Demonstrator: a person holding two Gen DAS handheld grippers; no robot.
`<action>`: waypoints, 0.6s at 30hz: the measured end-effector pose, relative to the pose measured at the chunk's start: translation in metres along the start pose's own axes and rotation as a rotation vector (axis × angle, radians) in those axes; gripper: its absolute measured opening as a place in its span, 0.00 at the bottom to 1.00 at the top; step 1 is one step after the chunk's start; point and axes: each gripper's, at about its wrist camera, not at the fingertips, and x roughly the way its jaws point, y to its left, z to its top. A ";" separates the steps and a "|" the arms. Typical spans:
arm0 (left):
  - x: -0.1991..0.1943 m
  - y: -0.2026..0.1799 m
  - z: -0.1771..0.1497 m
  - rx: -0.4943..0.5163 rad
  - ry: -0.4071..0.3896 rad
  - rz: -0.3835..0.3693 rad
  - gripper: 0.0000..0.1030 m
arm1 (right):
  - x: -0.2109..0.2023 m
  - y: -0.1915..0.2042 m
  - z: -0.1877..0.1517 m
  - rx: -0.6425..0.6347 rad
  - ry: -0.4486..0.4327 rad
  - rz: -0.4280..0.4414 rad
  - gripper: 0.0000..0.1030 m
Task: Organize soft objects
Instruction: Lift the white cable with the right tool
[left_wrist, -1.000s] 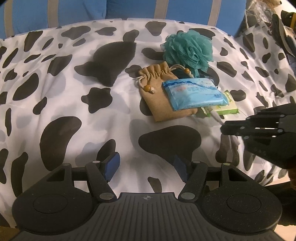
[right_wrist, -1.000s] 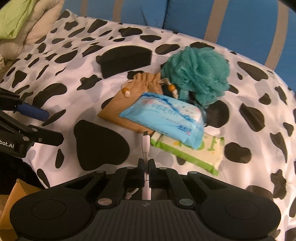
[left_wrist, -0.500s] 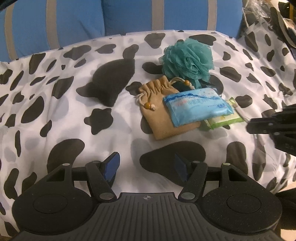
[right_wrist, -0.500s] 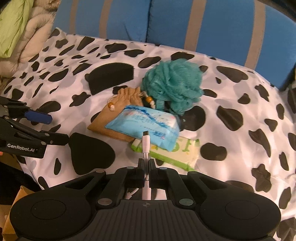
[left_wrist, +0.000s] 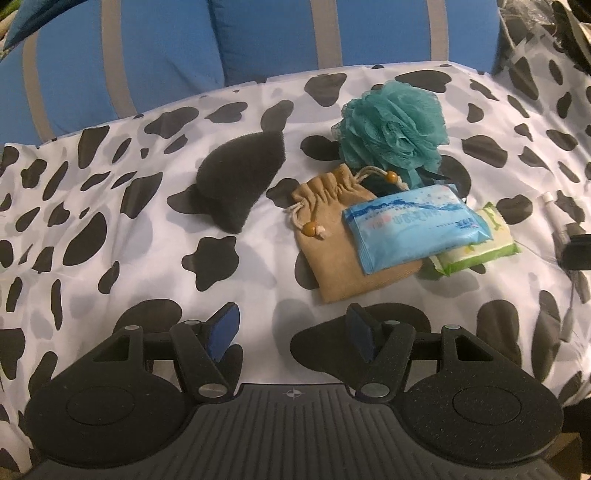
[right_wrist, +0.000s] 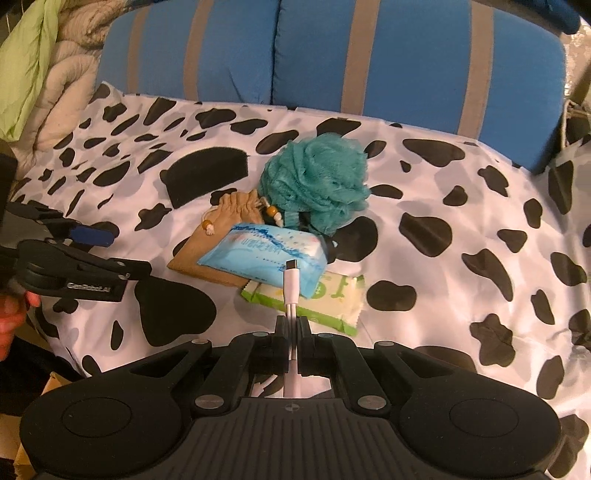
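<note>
On the cow-print cover lie a dark grey sponge, a teal mesh bath puff, a tan drawstring pouch, a blue tissue pack resting on the pouch, and a green wipes pack under the blue one. My left gripper hangs open and empty, short of the pouch. My right gripper is shut on a white USB cable, whose plug points at the blue tissue pack. The right view also shows the puff, sponge, pouch and green pack.
Blue cushions with grey stripes stand behind the cover. A beige quilt and green cloth are piled at the far left of the right view. The left gripper and a hand show there too. Cardboard sits at the lower left corner.
Both grippers have drawn back from the pile, so more of the blue cushions shows. In the left view the right gripper has slid out to the right edge, still holding the cable.
</note>
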 end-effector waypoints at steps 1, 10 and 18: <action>0.001 -0.001 0.001 0.001 0.000 0.002 0.61 | -0.003 -0.001 0.000 0.003 -0.004 0.000 0.05; 0.010 -0.009 0.003 0.016 0.020 -0.009 0.61 | -0.013 -0.006 -0.004 0.019 -0.009 0.002 0.04; 0.017 0.003 0.008 -0.051 0.033 -0.108 0.61 | -0.017 -0.009 -0.005 0.032 -0.013 0.012 0.04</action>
